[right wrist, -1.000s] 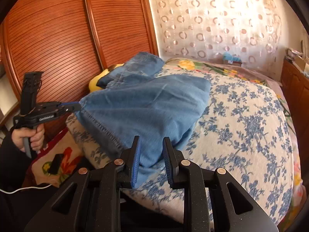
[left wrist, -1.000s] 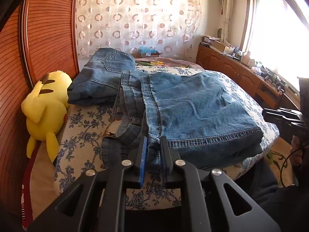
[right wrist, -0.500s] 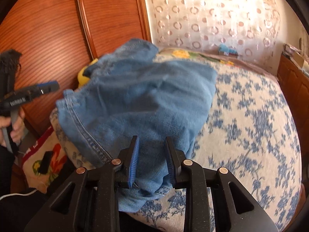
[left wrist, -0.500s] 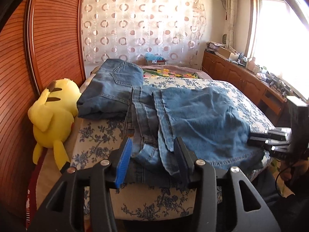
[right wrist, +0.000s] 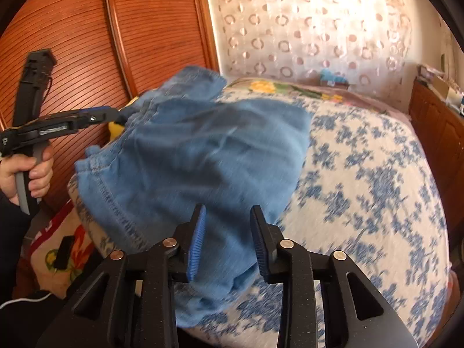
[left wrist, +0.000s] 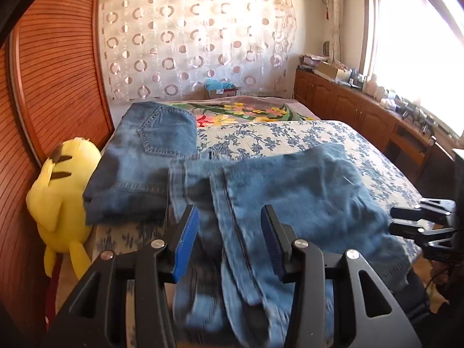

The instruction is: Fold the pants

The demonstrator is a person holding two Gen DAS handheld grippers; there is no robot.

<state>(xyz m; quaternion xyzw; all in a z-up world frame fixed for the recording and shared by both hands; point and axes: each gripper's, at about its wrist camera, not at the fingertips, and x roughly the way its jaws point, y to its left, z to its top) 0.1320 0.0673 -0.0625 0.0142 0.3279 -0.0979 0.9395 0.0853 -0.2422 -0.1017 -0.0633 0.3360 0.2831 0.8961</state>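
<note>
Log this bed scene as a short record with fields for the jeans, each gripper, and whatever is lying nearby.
jeans being folded: light blue denim jeans, folded over, lying at the near edge of the bed
second jeans: darker blue folded jeans, behind and beside them
left gripper: jaws apart, denim between, pads clear
right gripper: jaws just opened, denim between, not pinched
bedspread: white with blue flowers
nearby: yellow plush toy beside bed

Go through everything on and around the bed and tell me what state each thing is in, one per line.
left gripper: open, jaws just widened, denim between them but not pinched
right gripper: open, jaws just been opening, denim edge between them, unclamped
light jeans: folded, lying on the bed's near edge
dark jeans: folded, flat, back pocket up
yellow plush toy: upright beside the bed
bedspread: spread flat
curtain: drawn
</note>
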